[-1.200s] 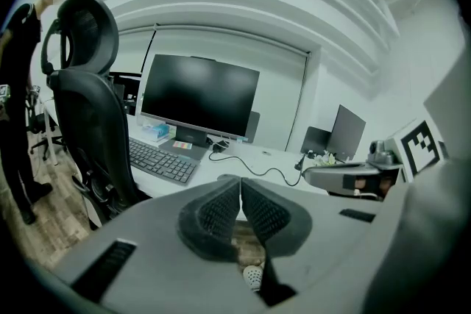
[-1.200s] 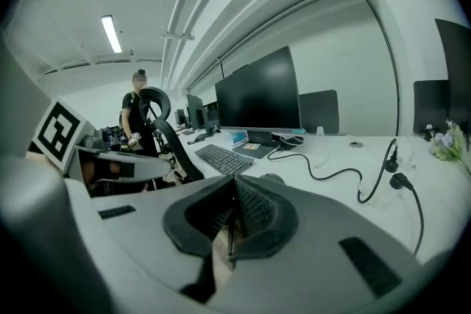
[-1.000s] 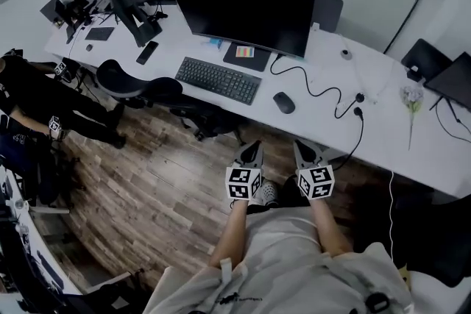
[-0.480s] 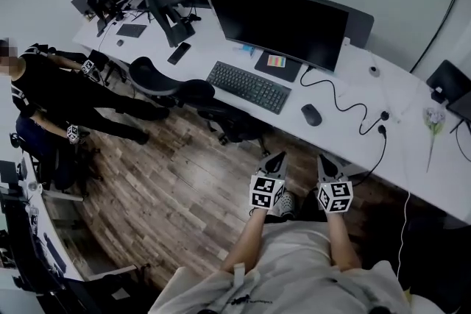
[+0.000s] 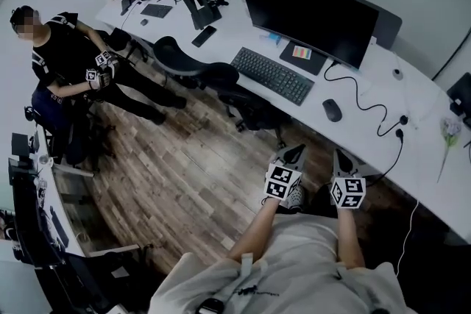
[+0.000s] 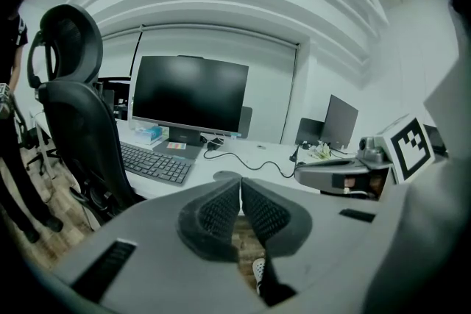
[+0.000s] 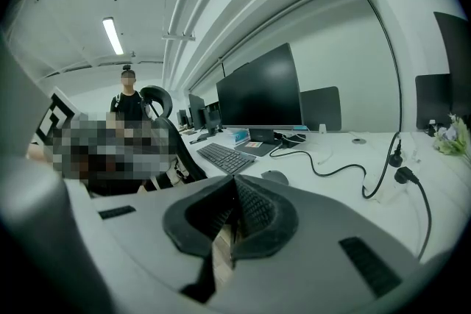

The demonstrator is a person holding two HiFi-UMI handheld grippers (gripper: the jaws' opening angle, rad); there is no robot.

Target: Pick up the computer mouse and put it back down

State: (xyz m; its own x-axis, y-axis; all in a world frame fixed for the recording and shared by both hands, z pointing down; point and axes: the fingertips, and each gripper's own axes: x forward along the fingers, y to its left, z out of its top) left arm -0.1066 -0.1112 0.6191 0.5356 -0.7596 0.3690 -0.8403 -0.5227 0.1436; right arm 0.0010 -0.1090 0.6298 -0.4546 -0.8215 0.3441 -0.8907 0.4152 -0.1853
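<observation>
The computer mouse (image 5: 332, 110) lies flat on the white desk (image 5: 412, 136). The keyboard (image 5: 274, 75) is at about 10 o'clock from it, and a black cable (image 5: 368, 110) snakes by at 3 o'clock. Both grippers hang over the floor near the desk edge, well apart from the mouse. The left gripper (image 5: 296, 151) has its jaws pressed together with nothing in them, and so does the right gripper (image 5: 340, 156). From the right gripper the mouse is at about 12 o'clock, and from the left one at about 1 o'clock. This scene fits two stories: the mouse is waiting to be lifted, or it is back down after a lift. One look cannot tell which. Shut jaws cannot fit around a mouse, so any grab would need them spread wide before they get there. The right gripper looks to have the straighter way in. A good grip would take the mouse by its two long sides, low and level. Either way, keep both grippers away from the cable so nothing gets tugged.
</observation>
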